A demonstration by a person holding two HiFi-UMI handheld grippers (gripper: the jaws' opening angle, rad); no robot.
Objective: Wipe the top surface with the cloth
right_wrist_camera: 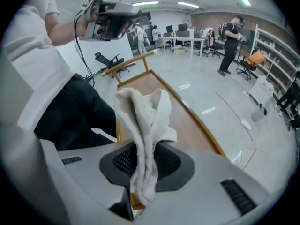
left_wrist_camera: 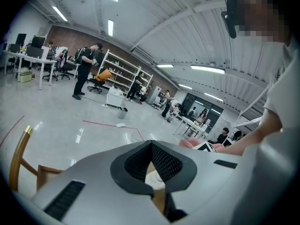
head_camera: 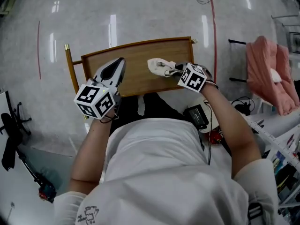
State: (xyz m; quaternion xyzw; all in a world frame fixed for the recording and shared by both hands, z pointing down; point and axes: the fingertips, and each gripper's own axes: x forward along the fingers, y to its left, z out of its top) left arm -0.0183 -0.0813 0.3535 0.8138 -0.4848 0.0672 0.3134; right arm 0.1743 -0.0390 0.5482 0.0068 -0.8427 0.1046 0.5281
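Note:
A brown wooden top surface [head_camera: 136,55] lies in front of me, its near edge against my legs. My right gripper [head_camera: 176,69] is shut on a white cloth [head_camera: 159,66], which rests on the right half of the top. In the right gripper view the cloth [right_wrist_camera: 143,121] hangs bunched between the jaws, with the wooden top [right_wrist_camera: 164,102] behind it. My left gripper [head_camera: 115,69] hovers over the left part of the top, jaws together and holding nothing. The left gripper view points up and level across the room from that gripper [left_wrist_camera: 151,144].
A pink fabric [head_camera: 269,74] drapes over a rack at the right. A black office chair [head_camera: 11,135] stands at the left. A black device [head_camera: 199,116] with cables hangs by my right hip. Several people [left_wrist_camera: 86,69] and shelves are far across the glossy floor.

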